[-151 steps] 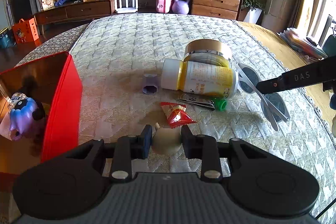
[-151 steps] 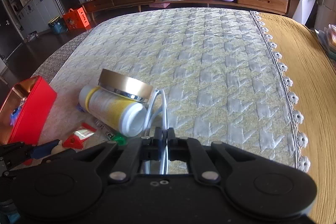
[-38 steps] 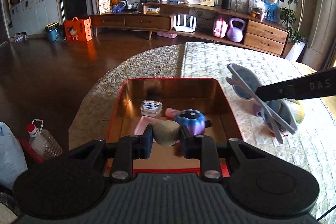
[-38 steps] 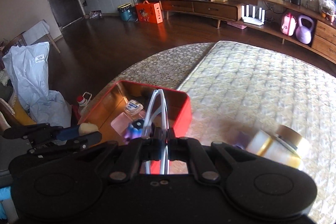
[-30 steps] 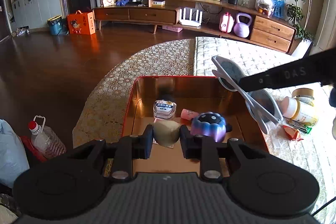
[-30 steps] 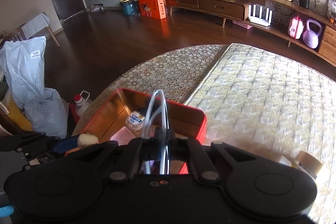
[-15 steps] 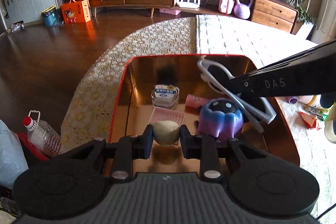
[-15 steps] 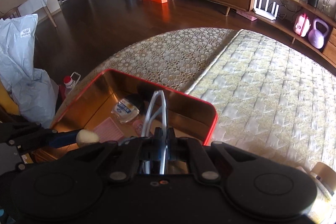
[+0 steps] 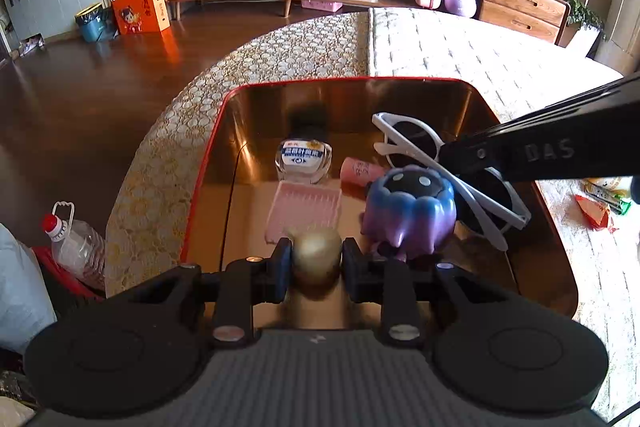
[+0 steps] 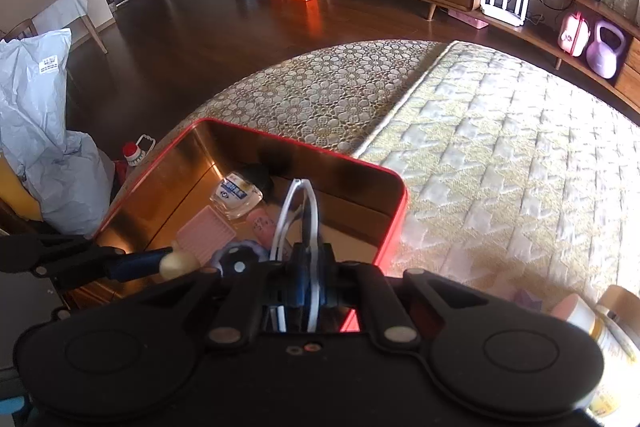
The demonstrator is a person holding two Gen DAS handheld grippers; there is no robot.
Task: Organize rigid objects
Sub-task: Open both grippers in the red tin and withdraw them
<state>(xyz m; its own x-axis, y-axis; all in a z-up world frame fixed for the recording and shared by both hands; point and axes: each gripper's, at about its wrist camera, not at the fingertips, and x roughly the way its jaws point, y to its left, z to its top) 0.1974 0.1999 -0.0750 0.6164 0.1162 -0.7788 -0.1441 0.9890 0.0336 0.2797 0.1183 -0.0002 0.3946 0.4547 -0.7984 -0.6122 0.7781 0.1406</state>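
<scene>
A red tin point(image 9: 208, 163) with a shiny gold inside stands at the near edge of the quilted table; its red wall point(image 10: 394, 227) also shows in the right wrist view. My left gripper point(image 9: 316, 261) is shut on a small cream egg-shaped object point(image 9: 316, 253), held low inside the tin. My right gripper point(image 10: 306, 285) is shut on white sunglasses point(image 10: 298, 203), whose dark lenses point(image 9: 412, 139) hang over the tin's right side. In the tin lie a purple-blue toy point(image 9: 410, 209), a pink card point(image 9: 306, 209), a small clear jar point(image 9: 304, 159) and a pink tube point(image 9: 360, 171).
A yellow-and-white bottle point(image 10: 600, 327) and a small purple piece point(image 10: 528, 299) lie on the quilt point(image 10: 500, 167) to the right. A red snack packet point(image 9: 596, 213) lies beside the tin. A water bottle point(image 9: 76, 247) and a white bag point(image 10: 44, 131) stand on the floor to the left.
Both grippers have sunk toward the tin. The sunglasses now hang inside its right side and the cream object sits lower over the tin's floor.
</scene>
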